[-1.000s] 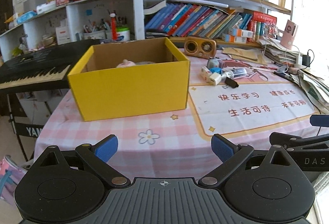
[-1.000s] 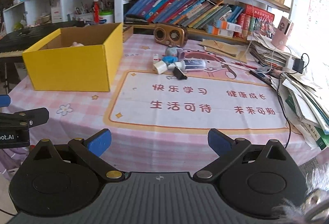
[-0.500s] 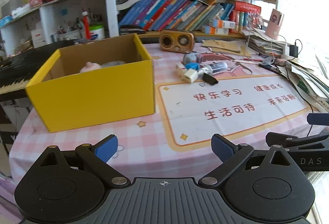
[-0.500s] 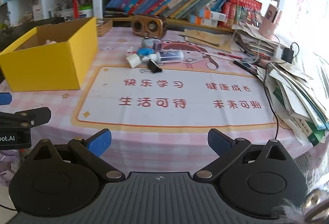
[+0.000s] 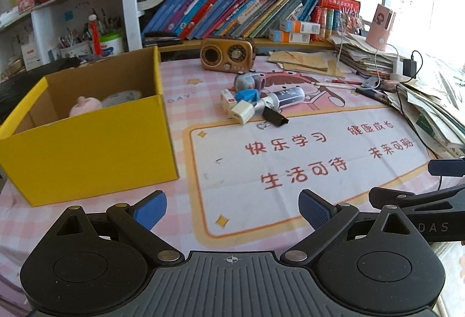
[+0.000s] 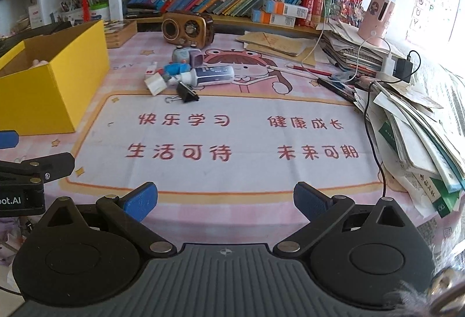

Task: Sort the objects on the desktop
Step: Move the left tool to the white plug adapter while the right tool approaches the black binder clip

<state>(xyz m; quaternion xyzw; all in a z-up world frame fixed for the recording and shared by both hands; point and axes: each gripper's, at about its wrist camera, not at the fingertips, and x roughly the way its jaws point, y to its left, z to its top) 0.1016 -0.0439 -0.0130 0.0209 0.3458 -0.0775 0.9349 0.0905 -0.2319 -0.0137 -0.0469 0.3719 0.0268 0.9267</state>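
A yellow cardboard box [image 5: 87, 148] [image 6: 55, 75] stands on the left of the table, holding a pink plush item [image 5: 84, 106] and a pale round thing. A cluster of small items lies mid-table: a black binder clip [image 5: 274, 116] [image 6: 187, 93], a white plug adapter [image 5: 242, 112] [image 6: 155, 83], a white tube [image 5: 284, 96] [image 6: 213, 75], a blue item [image 5: 247, 95] and a grey-purple cube toy [image 5: 250, 81] [image 6: 189, 55]. My left gripper [image 5: 232, 208] and my right gripper [image 6: 225, 199] both hang open and empty over the table's near edge.
A wooden retro radio [image 5: 226, 53] [image 6: 188, 26] sits behind the cluster. Papers, books and cables [image 6: 407, 113] are piled along the right side. Pens [image 6: 334, 86] lie near them. Bookshelves [image 5: 232, 12] rise at the back, and a keyboard sits far left.
Both grippers have moved forward and to the right; the box has slid left in both views and the cluster of small items looks nearer. Both remain open.
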